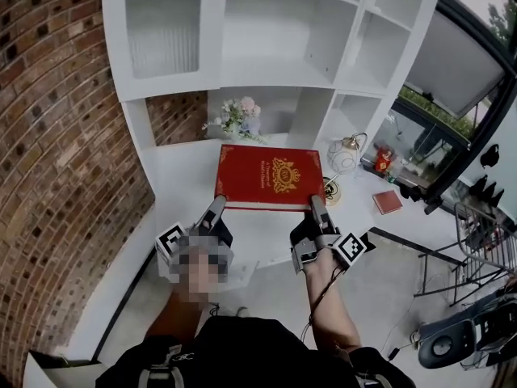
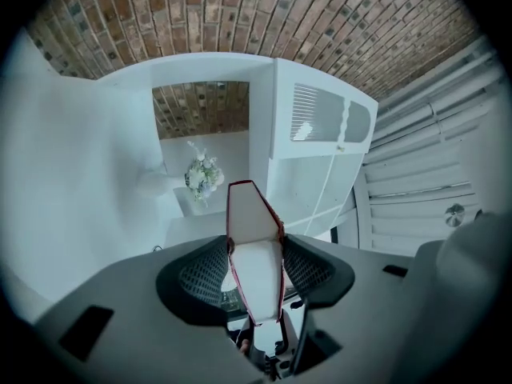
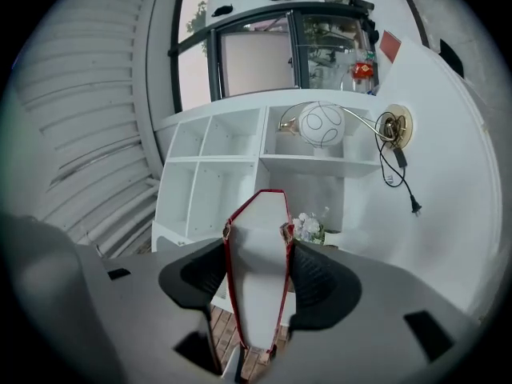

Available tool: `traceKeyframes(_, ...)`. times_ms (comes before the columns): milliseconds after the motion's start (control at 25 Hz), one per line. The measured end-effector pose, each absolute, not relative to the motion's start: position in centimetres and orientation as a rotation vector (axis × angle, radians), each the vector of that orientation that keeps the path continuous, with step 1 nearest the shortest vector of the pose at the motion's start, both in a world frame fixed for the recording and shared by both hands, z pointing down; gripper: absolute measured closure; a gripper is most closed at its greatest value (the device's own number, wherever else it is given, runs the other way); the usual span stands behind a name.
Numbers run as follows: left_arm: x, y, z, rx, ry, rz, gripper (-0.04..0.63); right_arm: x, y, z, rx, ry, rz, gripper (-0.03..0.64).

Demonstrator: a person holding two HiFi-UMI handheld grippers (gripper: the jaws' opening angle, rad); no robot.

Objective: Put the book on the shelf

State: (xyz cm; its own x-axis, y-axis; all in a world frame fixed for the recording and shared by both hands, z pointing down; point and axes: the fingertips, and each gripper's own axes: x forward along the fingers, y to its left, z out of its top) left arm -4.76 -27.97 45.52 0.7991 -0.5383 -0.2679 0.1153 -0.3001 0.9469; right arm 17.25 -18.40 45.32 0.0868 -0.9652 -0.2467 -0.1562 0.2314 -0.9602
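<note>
A large red book [image 1: 271, 176] with a gold crest on its cover lies flat, cover up, over the white desk [image 1: 182, 176] in front of the white shelf unit [image 1: 275, 47]. My left gripper [image 1: 216, 209] is shut on its near left corner, and my right gripper [image 1: 317, 208] is shut on its near right corner. In the left gripper view the book's white page edge [image 2: 256, 266] fills the gap between the dark pads [image 2: 200, 274]. The right gripper view shows the same: the book [image 3: 258, 270] is clamped between the pads [image 3: 320, 282].
A small bouquet of flowers [image 1: 238, 118] stands in the shelf's lower niche just beyond the book. A round white lamp [image 1: 346, 153] and a small red book [image 1: 387, 202] sit on the desk at the right. A brick wall [image 1: 56, 160] runs along the left; a wire chair [image 1: 477, 245] stands far right.
</note>
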Motion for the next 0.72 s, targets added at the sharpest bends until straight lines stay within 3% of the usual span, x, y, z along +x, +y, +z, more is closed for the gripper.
traceKeyframes(400, 2.4, -35.0, 46.5, 1.769, -0.348, -0.611, 0.367, 24.5, -25.1, 45.4, -1.192, 1.347, -0.885, 0.357)
traceKeyframes(720, 4.0, -35.8, 45.0, 1.776, -0.353, -0.636, 0.366, 26.1, -27.0, 46.0, -1.151, 1.325, -0.939, 0.357)
